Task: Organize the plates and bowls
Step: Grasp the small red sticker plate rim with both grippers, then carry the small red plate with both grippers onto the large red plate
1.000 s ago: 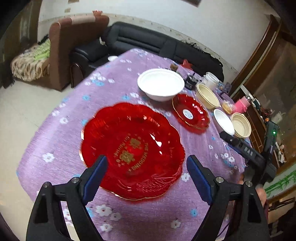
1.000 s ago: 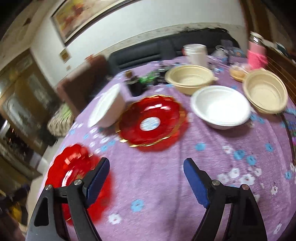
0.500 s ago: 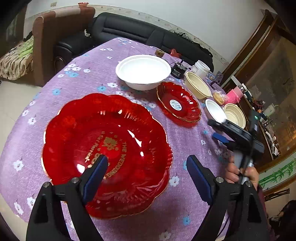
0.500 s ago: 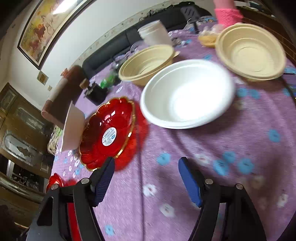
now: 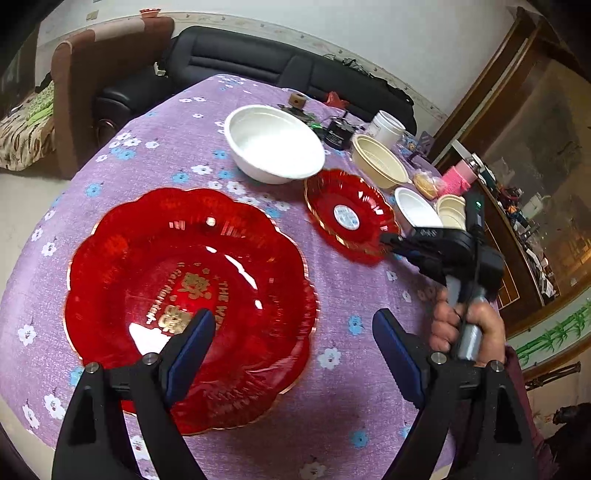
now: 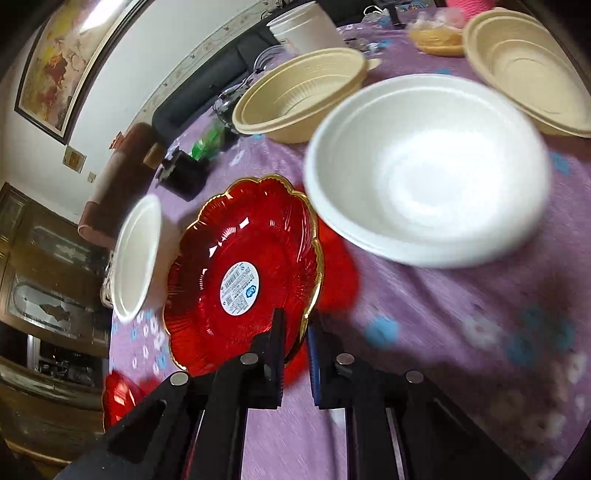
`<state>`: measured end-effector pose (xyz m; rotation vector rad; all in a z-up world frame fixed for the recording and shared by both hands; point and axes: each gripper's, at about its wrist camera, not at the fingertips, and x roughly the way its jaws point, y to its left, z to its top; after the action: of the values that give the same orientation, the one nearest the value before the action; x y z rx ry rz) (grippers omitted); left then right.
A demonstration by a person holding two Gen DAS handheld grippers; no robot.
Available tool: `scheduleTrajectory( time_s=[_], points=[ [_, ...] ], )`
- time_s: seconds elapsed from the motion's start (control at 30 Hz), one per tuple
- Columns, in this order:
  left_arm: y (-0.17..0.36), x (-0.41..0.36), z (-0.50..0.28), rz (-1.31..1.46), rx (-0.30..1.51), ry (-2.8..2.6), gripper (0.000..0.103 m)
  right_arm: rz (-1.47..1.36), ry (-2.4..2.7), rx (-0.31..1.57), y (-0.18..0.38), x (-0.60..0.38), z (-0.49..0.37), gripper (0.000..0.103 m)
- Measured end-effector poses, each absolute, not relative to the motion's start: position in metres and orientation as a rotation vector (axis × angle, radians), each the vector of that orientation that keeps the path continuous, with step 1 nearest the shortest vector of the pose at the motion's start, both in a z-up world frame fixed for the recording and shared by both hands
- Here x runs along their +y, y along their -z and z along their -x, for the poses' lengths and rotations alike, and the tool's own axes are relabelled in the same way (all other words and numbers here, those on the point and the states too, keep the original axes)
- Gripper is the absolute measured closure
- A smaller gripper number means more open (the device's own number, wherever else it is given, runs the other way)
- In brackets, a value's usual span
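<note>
Round table under a purple flowered cloth (image 5: pixel 332 435), its near-left edge curving off toward the floor. Bare cloth near right, between the large red plate (image 5: pixel 192 295) and the person's hand (image 5: pixel 469 325) — the roomiest stretch. Far right crowded: big white bowl (image 5: pixel 275 147), beige bowl (image 5: pixel 380 164), smaller white bowl (image 6: pixel 428 166), second beige bowl (image 6: pixel 532 70), white tub (image 6: pixel 306 27), all near together.

Left gripper (image 5: pixel 291 339) spread wide, nothing gripped, one finger above the large plate's near rim, the other over bare cloth.

Right gripper (image 6: pixel 295 325) just closed — clamped on the near gold rim of the small red plate (image 6: pixel 240 280), between the two white bowls.
</note>
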<state>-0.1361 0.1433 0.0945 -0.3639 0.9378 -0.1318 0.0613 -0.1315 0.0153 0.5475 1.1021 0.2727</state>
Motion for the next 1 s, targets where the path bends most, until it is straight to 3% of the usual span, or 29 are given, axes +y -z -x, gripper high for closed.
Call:
scheduleTrajectory(
  time_s=[0.33, 0.63, 0.83, 0.87, 1.0],
  points=[
    [-0.093, 0.071, 0.083, 0.311, 0.977, 0.17, 0.017, -0.582, -0.252, 1.138, -0.009, -0.201, -0.008, 0.093],
    [-0.056, 0.027, -0.002, 0.209, 1.089, 0.087, 0.019, -0.558, -0.263, 1.124, -0.009, -0.198, -0.007, 0.092],
    [-0.036, 0.019, -0.023, 0.195, 1.172, 0.087, 0.037, -0.574, -0.287, 1.109, -0.006, -0.201, -0.007, 0.092],
    [-0.033, 0.017, -0.026, 0.192, 1.185, 0.096, 0.047, -0.575, -0.289, 1.106, -0.006, -0.2, -0.008, 0.092],
    [-0.023, 0.015, -0.03, 0.171, 1.208, 0.072, 0.068, -0.577, -0.295, 1.098, -0.006, -0.204, -0.006, 0.092]
  ],
)
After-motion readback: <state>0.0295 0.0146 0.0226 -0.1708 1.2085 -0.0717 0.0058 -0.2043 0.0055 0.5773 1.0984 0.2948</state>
